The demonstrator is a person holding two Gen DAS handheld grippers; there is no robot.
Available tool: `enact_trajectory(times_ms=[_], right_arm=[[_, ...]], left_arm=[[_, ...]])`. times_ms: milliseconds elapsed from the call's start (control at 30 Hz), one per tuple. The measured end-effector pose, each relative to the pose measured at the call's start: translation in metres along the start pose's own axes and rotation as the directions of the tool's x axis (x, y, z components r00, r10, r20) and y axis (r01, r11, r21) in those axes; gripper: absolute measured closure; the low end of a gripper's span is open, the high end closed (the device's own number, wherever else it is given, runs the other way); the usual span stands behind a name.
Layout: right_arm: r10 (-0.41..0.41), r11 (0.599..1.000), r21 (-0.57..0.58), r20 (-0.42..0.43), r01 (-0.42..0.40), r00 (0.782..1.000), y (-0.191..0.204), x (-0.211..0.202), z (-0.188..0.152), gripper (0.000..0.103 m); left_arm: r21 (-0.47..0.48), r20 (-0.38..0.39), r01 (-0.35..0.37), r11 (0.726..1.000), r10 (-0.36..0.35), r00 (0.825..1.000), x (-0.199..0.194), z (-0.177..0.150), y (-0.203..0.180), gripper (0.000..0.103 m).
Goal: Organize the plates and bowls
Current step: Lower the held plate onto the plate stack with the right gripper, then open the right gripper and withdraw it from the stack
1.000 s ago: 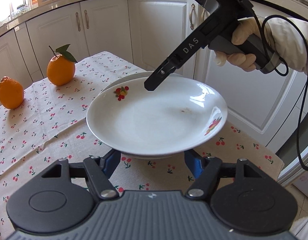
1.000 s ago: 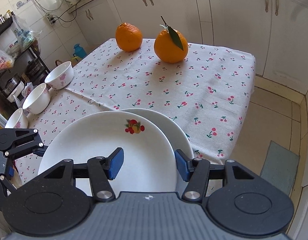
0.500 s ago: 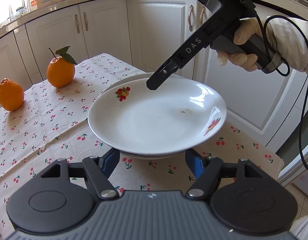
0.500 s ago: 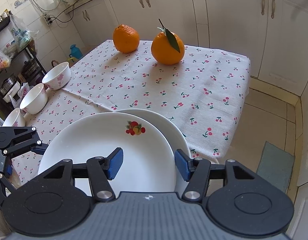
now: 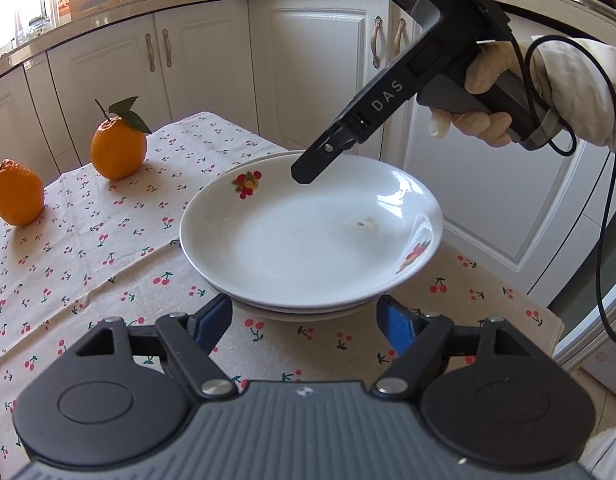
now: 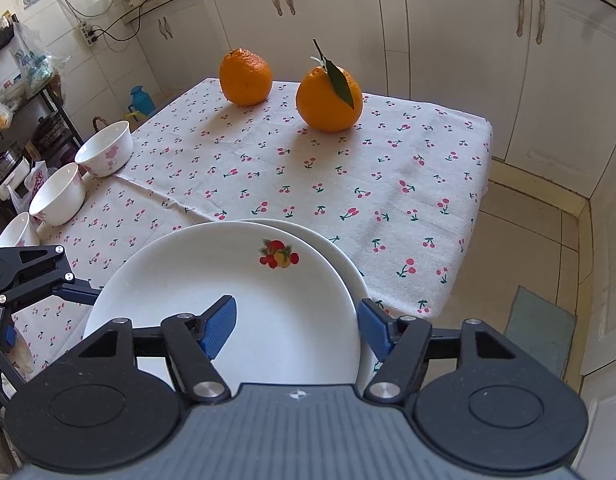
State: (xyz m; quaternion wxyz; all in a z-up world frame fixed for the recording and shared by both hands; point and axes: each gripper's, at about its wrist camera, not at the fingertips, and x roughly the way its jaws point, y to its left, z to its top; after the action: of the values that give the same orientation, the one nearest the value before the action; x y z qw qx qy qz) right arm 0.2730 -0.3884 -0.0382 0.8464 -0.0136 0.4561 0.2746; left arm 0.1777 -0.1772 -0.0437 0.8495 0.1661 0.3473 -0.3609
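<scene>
Top plate released onto the stack, our grippers letting go.
Right gripper [image 6: 296, 326] jaws opening astride the fruit-print plate's [image 6: 244, 280] near rim; left gripper [image 5: 306, 320] opening, empty; three bowls [image 6: 58, 194] lie far left.

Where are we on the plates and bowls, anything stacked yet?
Done: the top plate sits on the lower plate, slightly offset. In hand: nothing gripped; the right gripper has its jaws opening astride that plate's rim, and the left gripper is opening too, clear of the stack. Left: three bowls stand separately along the table edge.
</scene>
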Motion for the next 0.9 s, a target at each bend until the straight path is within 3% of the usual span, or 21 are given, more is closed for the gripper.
enact_trajectory(times_ms=[100,367,600,900], right_arm=[[0.007,1.0,-0.006,0.022,-0.007,1.0,0.007,-0.005,0.0,0.017],[-0.021,0.998,-0.051,0.087,0.025,0.996,0.05,-0.026,0.001,0.0],[-0.023,0.988,-0.146,0.128,0.042,0.991,0.113,-0.04,-0.001,0.0],[-0.117,0.969,-0.198,0.166,0.149,0.979,0.189,-0.033,0.001,0.0]], left_arm=[[0.005,0.009,-0.002,1.0,0.002,1.0,-0.003,-0.003,0.0,0.016],[-0.001,0.058,-0.02,1.0,0.02,0.998,-0.023,-0.009,0.003,0.013],[-0.019,0.103,-0.038,0.999,0.039,0.994,-0.049,-0.019,0.009,0.012],[-0.036,0.151,-0.123,0.992,0.127,0.98,-0.106,-0.054,0.02,0.011]])
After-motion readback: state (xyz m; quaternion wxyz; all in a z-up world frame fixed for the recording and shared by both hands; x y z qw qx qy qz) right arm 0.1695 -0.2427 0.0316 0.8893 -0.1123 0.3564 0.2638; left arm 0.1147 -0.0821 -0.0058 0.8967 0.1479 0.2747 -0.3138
